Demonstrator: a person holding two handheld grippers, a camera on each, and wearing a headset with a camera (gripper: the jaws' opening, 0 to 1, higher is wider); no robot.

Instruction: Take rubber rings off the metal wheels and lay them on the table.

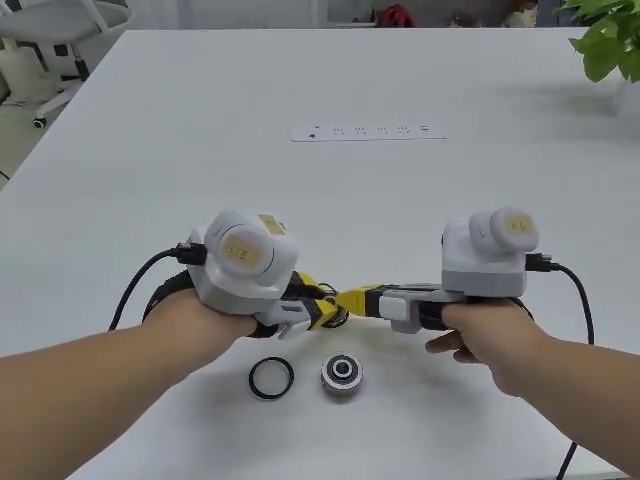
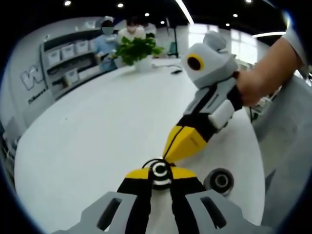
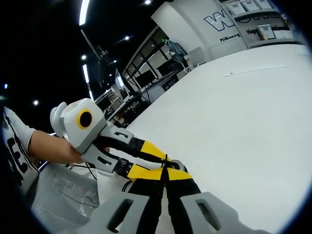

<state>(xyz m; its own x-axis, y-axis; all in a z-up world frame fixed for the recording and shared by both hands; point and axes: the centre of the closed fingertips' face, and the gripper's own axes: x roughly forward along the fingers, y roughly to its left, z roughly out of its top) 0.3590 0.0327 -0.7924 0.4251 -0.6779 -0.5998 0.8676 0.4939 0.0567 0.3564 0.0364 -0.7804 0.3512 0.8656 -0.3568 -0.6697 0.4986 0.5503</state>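
**Step in hand: ring removal, second wheel.**

The left gripper [image 2: 160,176] is clamped on a small round metal wheel with a black rubber ring [image 2: 159,168], holding it above the white table [image 1: 420,200]. The right gripper [image 2: 170,149] has its yellow jaws drawn together, tips touching the wheel's rim. It cannot be told whether they have caught the ring.

One loose black rubber ring [image 1: 271,378] lies flat on the table. Just beside it stands a second silver wheel [image 1: 342,372], which is judged already stripped.

**Next move.** Hook or pinch the ring's edge, then peel it sideways over the rim while the left gripper holds firm. Then lay it by the loose ring.
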